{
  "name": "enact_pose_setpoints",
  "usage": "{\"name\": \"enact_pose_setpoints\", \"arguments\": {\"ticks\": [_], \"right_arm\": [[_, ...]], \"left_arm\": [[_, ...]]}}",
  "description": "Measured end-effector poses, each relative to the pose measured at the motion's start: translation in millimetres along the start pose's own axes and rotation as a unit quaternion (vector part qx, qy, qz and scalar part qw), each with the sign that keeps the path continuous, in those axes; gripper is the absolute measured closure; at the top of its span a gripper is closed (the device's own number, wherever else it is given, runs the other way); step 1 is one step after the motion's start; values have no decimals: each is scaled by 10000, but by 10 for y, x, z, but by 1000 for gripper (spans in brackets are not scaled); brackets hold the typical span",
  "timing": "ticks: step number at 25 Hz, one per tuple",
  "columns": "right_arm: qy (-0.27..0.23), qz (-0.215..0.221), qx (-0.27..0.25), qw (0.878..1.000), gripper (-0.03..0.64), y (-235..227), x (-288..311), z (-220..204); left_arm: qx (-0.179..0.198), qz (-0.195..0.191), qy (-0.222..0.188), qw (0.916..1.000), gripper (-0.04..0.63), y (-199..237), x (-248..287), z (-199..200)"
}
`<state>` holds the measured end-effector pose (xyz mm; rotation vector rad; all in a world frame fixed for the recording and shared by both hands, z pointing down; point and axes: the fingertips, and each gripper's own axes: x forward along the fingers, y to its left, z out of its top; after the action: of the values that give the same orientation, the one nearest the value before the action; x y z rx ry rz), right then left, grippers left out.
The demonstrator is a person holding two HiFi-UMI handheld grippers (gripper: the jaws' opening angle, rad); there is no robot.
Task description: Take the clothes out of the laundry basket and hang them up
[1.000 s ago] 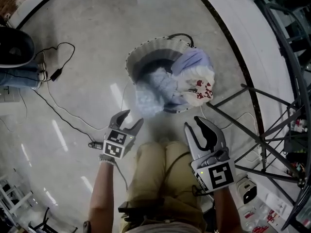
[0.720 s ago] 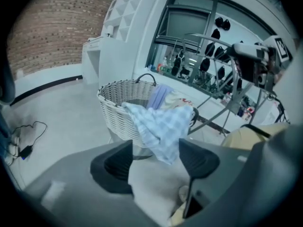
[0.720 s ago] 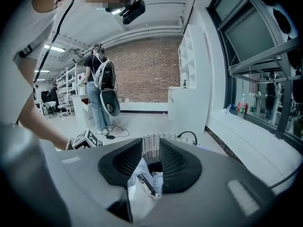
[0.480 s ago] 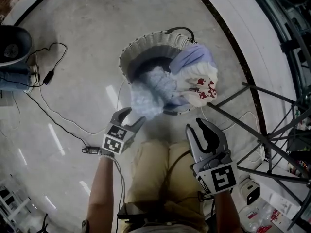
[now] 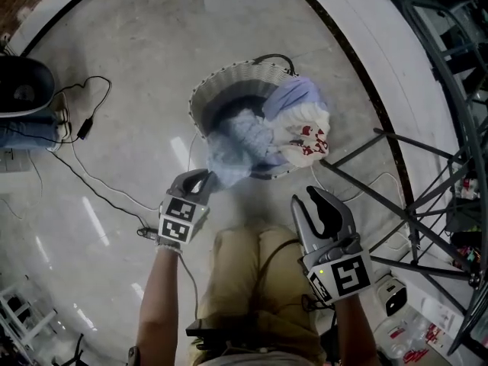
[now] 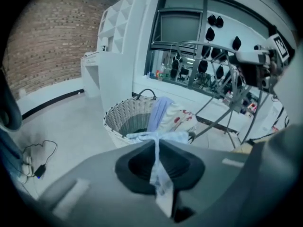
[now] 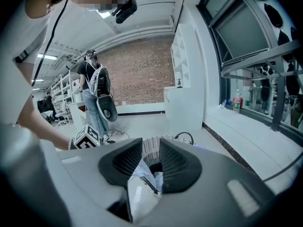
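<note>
A white wicker laundry basket (image 5: pixel 204 91) stands on the floor ahead of me, holding a light blue garment (image 5: pixel 232 152), a lavender one (image 5: pixel 293 96) and a white one with red print (image 5: pixel 306 136). My left gripper (image 5: pixel 200 180) is at the basket's near rim, its jaws closing on a fold of the light blue garment (image 6: pixel 158 167); the cloth is pinched between the pads in the left gripper view (image 6: pixel 157 148). My right gripper (image 5: pixel 316 197) hangs open over my knees, short of the basket (image 7: pixel 151 148), with nothing between its fingers (image 7: pixel 150 157).
A dark metal drying rack (image 5: pixel 415 204) stands at the right, close to the basket. Black cables (image 5: pixel 84 124) trail over the floor at the left, near a dark round device (image 5: pixel 23 86). Another person (image 7: pixel 94 98) stands far back by the brick wall.
The left gripper has moved forward to the basket's rim and shut on the light blue garment. The right gripper has barely moved.
</note>
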<state>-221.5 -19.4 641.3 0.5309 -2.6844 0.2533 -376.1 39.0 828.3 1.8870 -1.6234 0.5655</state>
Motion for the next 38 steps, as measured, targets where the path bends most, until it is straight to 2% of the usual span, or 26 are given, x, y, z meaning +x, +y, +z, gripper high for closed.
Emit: {"name": "enact_pose_setpoints", "arguments": {"ticks": [3, 15, 28, 34, 38], "right_arm": [[26, -47, 44, 10000, 517, -30, -120, 227], [-15, -142, 134, 9998, 517, -237, -592, 1061], [-390, -68, -50, 9992, 517, -398, -933, 1911], [-541, 28, -169, 9984, 515, -319, -1002, 2194], [-668, 20, -212, 9975, 505, -241, -1068, 2317]], "left_arm": [[198, 1, 23, 9998, 578, -65, -200, 334], [940, -130, -339, 9949, 594, -412, -947, 1845], [1878, -359, -886, 9775, 595, -999, -1506, 3313], [2129, -693, -995, 9695, 597, -1383, -1624, 3660], [2364, -1003, -1261, 9582, 597, -1684, -1733, 3940]]}}
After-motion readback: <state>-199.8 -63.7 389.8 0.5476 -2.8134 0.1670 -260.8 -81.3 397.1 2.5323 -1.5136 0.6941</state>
